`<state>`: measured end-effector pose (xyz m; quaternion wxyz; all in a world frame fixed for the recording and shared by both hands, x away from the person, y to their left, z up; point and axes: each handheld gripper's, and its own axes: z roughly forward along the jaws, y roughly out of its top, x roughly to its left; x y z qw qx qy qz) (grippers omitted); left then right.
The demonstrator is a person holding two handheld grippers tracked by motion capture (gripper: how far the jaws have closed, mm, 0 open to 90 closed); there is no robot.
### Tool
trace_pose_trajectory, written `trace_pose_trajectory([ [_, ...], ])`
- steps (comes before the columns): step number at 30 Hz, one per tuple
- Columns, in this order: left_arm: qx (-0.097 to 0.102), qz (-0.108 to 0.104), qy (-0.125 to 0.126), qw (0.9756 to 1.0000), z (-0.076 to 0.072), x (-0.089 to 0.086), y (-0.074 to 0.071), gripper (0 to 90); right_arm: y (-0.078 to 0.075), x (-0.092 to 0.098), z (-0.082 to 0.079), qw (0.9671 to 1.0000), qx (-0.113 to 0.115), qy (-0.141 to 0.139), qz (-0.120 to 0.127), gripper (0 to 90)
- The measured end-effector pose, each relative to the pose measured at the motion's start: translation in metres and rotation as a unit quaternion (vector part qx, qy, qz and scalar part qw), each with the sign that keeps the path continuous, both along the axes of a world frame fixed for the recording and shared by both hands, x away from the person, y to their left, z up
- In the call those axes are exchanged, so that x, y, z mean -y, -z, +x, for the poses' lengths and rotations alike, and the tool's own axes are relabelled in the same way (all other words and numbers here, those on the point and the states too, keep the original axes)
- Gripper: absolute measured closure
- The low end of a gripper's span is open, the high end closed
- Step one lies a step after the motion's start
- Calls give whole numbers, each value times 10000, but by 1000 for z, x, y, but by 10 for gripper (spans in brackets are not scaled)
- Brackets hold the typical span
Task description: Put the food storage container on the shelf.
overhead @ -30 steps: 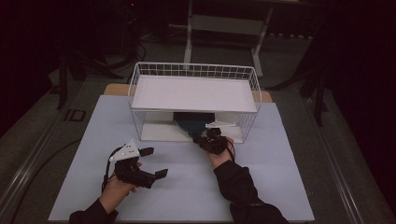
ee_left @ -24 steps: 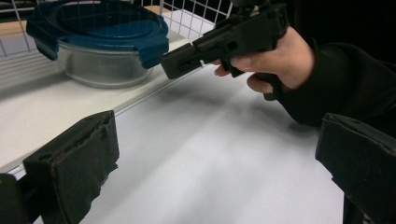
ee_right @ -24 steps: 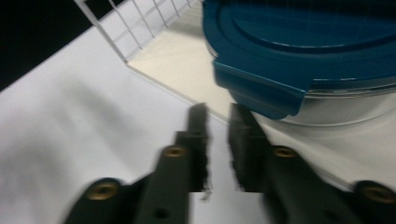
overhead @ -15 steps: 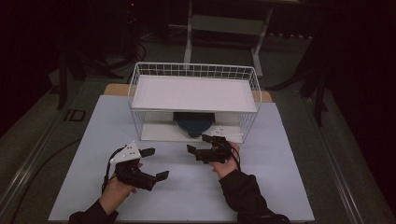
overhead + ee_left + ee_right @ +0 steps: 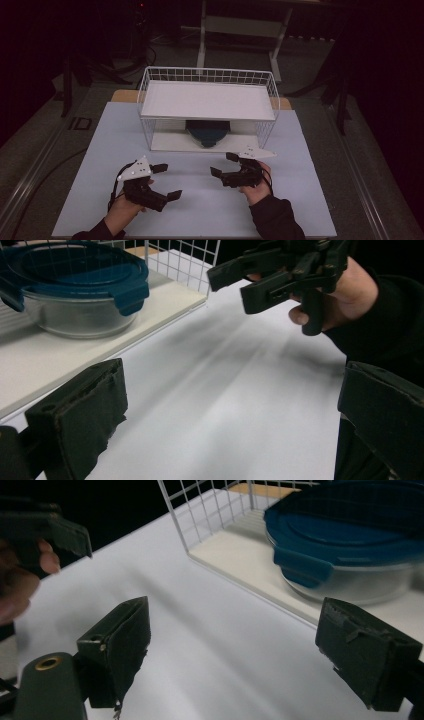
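Round glass container (image 5: 207, 134) with blue lid sat upright, no long axis, on the rack's (image 5: 207, 100) lower shelf; right gripper (image 5: 223, 165) and left gripper (image 5: 167, 181) both gaped wide, empty.

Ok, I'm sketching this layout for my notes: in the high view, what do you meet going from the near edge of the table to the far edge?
Left gripper → right gripper → blue-lidded glass container on the rack's lower shelf → white wire rack, its back rim farthest.
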<state>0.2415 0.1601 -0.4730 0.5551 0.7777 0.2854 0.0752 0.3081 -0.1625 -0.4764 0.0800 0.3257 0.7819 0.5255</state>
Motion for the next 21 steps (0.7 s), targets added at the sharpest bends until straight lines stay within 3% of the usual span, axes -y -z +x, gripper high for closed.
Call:
trace_pose_trajectory([
  [9,-25,70,58,10000,-3,2,3,0,8,25,-18,9999,-122,51,16,142],
  [21,-44,163,65,9998,-4,0,9,0,17,55,-36,9997,-143,167,-139,142],
])
